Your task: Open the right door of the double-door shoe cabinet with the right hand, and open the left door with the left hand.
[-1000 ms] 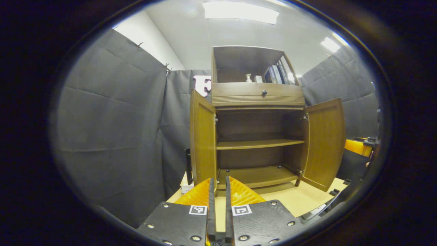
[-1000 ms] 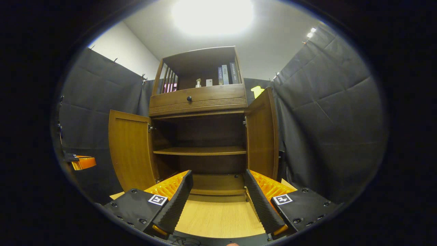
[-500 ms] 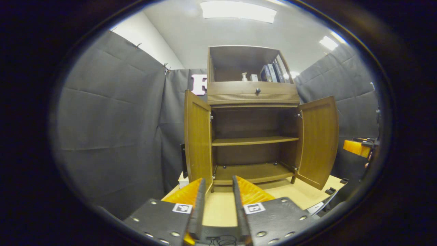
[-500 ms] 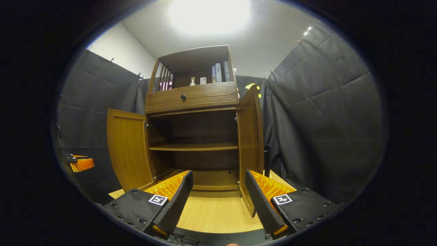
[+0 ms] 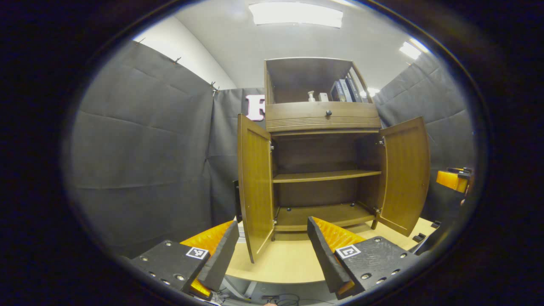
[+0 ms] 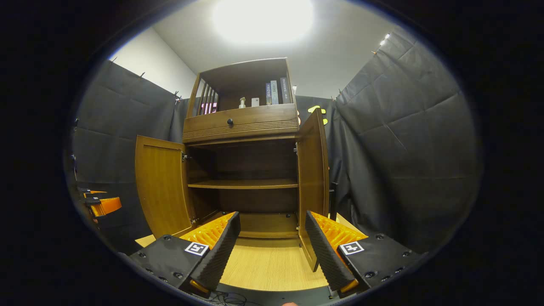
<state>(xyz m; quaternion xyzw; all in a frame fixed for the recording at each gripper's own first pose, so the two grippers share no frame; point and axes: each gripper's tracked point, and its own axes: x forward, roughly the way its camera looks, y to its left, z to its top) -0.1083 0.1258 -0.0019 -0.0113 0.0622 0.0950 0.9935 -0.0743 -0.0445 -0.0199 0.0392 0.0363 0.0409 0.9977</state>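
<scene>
The brown shoe cabinet [image 5: 323, 121] stands on a light wooden table with both lower doors swung open. In the left gripper view the left door [image 5: 255, 187] juts edge-on toward me and the right door [image 5: 403, 174] angles outward. My left gripper [image 5: 273, 221] is open, its fingers spread on either side of the left door's lower corner without touching it. In the right gripper view the left door [image 6: 159, 187] and right door [image 6: 312, 178] stand open. The right gripper [image 6: 272, 213] is open and holds nothing. Inside, the shelf [image 6: 244, 184] is bare.
Above the doors are a drawer with a dark knob [image 5: 328, 113] and an open top shelf holding books [image 6: 275, 91] and a small bottle [image 6: 242, 102]. Black cloth walls close in on both sides. The table [image 6: 267, 263] reaches forward under the grippers.
My left gripper's fingers have spread from nearly shut to wide open and pulled back a little from the left door. The right gripper stays open and has barely shifted.
</scene>
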